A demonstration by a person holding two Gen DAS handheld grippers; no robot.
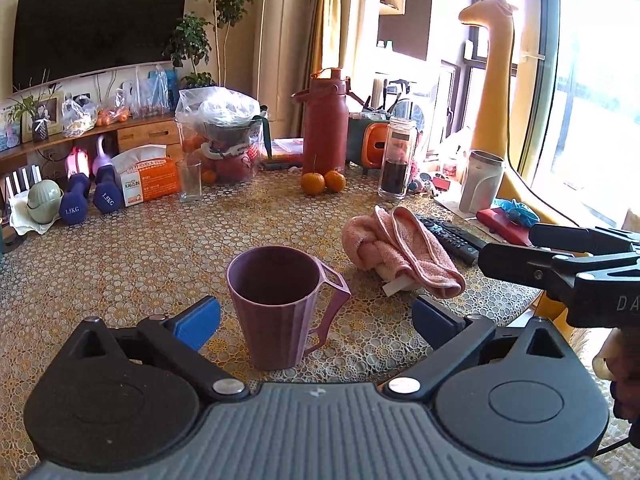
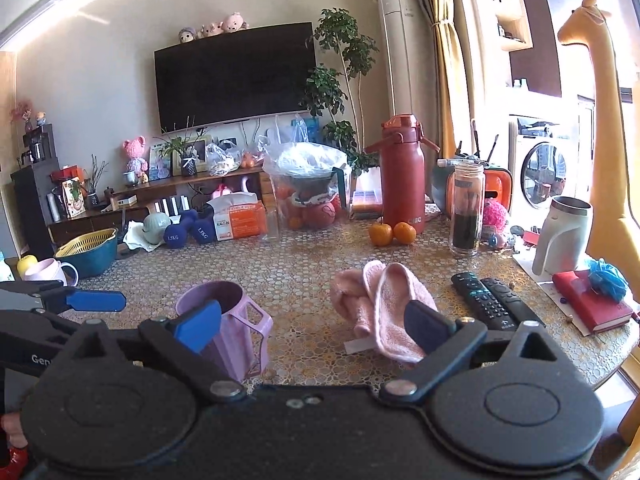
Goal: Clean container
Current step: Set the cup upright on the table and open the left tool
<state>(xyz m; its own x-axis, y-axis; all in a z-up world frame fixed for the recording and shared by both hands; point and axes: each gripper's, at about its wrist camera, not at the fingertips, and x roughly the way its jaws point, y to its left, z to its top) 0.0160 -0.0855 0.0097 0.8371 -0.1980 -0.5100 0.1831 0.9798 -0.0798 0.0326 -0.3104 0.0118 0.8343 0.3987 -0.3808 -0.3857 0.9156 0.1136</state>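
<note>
Mauve plastic cup point(image 1: 276, 304) stands upright on the patterned worktop point(image 1: 160, 256), mouth up, handle toward the pink towel point(image 1: 400, 252). Taking the cup as landmark: the left hand-held gripper point(image 1: 316, 316) sits just short of it, jaws spread to either side, blue pads point(image 1: 198, 322) clear of the cup wall, nothing grasped. Towel lies crumpled just beside the cup on its handle side, touching neither the cup nor any pad. Right hand-held gripper point(image 2: 316, 326) also released, jaws wide; from its own camera the cup point(image 2: 230, 330) is partly behind one blue pad point(image 2: 198, 326) and the towel point(image 2: 380, 308) partly behind the other; contact with either cannot be told. Two remote controls point(image 2: 492, 302) lie beyond the towel from the cup. Two oranges point(image 1: 323, 182) and a red flask point(image 1: 326, 124) stand well behind the cup; blue dumbbells point(image 1: 90, 200) are far off on the side opposite the handle.
</note>
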